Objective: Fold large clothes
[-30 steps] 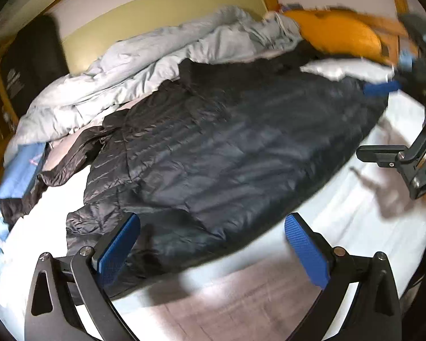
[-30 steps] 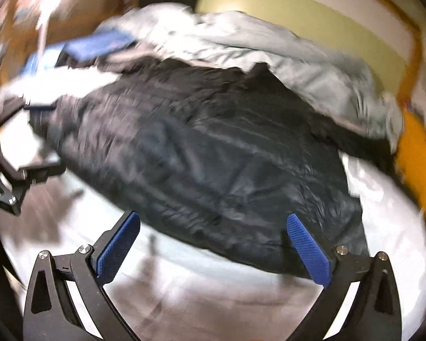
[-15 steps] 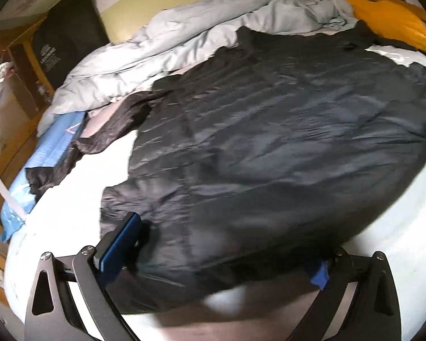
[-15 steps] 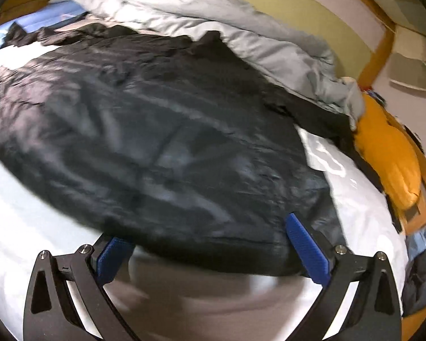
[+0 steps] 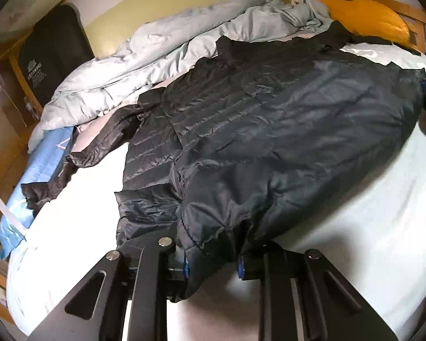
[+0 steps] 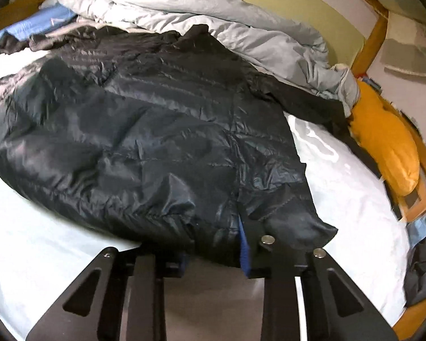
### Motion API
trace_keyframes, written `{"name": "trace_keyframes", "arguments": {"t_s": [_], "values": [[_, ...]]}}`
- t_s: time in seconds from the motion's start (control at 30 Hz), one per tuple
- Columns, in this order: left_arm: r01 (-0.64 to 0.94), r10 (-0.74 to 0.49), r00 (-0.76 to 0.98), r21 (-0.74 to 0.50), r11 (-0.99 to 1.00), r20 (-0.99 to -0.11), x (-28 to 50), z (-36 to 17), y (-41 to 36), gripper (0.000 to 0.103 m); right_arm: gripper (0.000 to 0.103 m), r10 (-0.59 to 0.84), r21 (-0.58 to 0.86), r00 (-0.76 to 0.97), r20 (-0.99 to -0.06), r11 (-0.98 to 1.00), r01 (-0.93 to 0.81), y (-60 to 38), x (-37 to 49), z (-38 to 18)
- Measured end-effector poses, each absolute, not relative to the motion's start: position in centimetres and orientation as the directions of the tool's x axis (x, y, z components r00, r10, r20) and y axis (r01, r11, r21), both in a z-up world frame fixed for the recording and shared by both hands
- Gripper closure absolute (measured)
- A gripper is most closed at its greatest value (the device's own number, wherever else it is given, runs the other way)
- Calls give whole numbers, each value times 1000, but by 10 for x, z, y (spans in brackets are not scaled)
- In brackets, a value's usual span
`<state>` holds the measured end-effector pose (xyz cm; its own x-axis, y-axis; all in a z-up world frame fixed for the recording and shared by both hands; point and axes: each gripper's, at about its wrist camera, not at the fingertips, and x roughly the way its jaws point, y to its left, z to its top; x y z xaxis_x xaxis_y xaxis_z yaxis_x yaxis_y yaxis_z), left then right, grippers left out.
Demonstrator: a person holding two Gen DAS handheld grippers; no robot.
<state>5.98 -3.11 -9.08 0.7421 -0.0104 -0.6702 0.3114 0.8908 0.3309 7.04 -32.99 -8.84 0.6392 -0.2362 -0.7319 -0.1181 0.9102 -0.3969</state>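
Note:
A large black puffer jacket (image 5: 269, 108) lies spread on the white bed sheet (image 5: 355, 213), collar toward the far wall. My left gripper (image 5: 213, 267) is shut on the jacket's near hem at its left corner. In the right wrist view the jacket (image 6: 144, 130) fills the middle of the bed, and my right gripper (image 6: 215, 253) is shut on its near hem close to the right corner. Fabric bunches between both pairs of blue pads. One sleeve (image 5: 79, 156) trails off to the left.
A rumpled grey duvet (image 5: 184, 37) lies along the far wall. An orange pillow (image 6: 389, 142) sits at the bed's right end by the wooden frame. A blue cloth (image 5: 34, 176) lies at the left edge. Dark clothes (image 6: 423, 272) hang off the near right corner.
Both grippers moved down onto the jacket's near hem and closed on it. A second ago both were open above the bed.

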Motion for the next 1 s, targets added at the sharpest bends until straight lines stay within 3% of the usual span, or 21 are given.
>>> {"name": "trace_keyframes", "arguments": {"t_s": [0.13,0.27,0.3,0.33,0.4,0.6,0.7,0.87,1.0], "values": [[329,-61,692,238,914,-720,35,-82,-14,80,78,-148,-301,610,-778,941,-156,-328,38,-80],[332,-37,687,268,904,-726,4,-78,-8,73,72,-116,-285,583,-804,936,-207,-318,-1,-80],[320,-27,694,275,906,-720,2,-77,-6,60,68,-121,-288,586,-801,937,-200,-318,-6,-80],[297,-4,703,288,911,-711,1,-75,-4,38,63,-130,-293,591,-796,938,-188,-318,-9,-78],[253,22,727,298,920,-686,5,-70,-1,21,46,-155,-297,598,-786,943,-147,-323,-12,-73],[222,-5,741,238,946,-672,15,-49,12,18,31,-140,-248,612,-779,964,-96,-334,-4,-52],[217,2,760,257,942,-650,20,-40,12,18,23,-158,-281,645,-748,955,-92,-333,-1,-39],[195,-2,792,250,948,-610,50,-12,13,17,22,-171,-304,699,-694,950,-69,-334,19,-16],[166,27,794,259,952,-608,86,-9,13,13,10,-210,-349,757,-619,937,-26,-332,53,1]]}}
